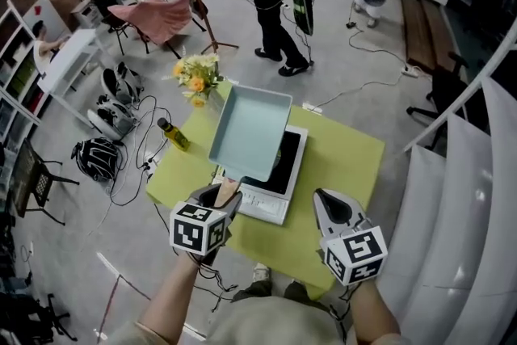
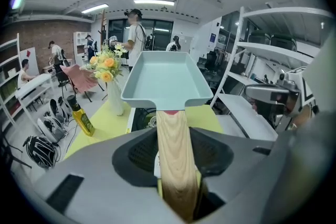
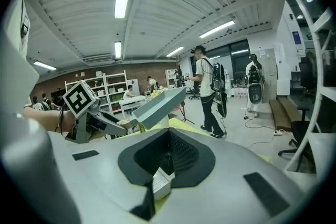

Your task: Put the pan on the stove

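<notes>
L gripper [image 1: 224, 193] pinching pan [image 1: 252, 128] handle, pan over stove [image 1: 283, 174], R gripper [image 1: 326, 201] closed, empty

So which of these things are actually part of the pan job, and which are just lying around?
In the job:
- pan, its handle clamped in the left gripper
- stove below it
- table bearing the stove

Just lying about:
- flowers
- bottle
- shoes on the floor
- right gripper, holding nothing
</notes>
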`<state>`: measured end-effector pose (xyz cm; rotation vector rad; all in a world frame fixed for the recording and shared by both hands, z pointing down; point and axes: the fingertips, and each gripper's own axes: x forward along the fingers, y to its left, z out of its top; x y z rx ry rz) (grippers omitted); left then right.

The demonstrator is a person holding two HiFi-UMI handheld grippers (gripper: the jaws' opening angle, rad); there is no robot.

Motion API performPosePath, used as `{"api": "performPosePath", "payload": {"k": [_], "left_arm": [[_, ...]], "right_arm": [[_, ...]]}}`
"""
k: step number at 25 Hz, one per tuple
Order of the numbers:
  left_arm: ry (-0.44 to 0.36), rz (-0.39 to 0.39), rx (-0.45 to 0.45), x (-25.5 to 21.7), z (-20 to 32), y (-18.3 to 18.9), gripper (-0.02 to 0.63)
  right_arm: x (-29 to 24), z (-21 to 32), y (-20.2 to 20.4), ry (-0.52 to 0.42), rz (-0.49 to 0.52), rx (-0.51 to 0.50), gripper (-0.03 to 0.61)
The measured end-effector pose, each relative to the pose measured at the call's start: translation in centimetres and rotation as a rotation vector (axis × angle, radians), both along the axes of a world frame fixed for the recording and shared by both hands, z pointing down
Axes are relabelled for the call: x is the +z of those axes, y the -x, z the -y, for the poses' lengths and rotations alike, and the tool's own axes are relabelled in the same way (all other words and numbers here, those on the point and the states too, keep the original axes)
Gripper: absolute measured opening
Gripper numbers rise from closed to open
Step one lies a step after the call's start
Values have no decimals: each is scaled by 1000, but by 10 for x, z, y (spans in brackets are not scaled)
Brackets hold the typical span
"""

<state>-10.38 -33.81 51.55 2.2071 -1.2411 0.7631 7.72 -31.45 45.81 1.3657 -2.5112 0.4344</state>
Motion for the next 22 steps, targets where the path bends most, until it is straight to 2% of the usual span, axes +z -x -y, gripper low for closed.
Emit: {"api": "performPosePath", "payload": {"k": [5, 12, 17, 22], "left_arm": [[33, 14, 11, 31, 4, -3, 172], [127, 31, 17, 75, 5, -5, 172], [170, 42, 30, 102, 4, -4, 173], [202, 80, 40, 122, 4, 0, 172]], "right_arm": [[27, 4, 6, 51, -5, -8, 6], [59, 7, 12, 133, -13, -23, 6], [82, 13, 15, 194, 18, -20, 6], [99, 14, 20, 232, 6, -16, 6]]}}
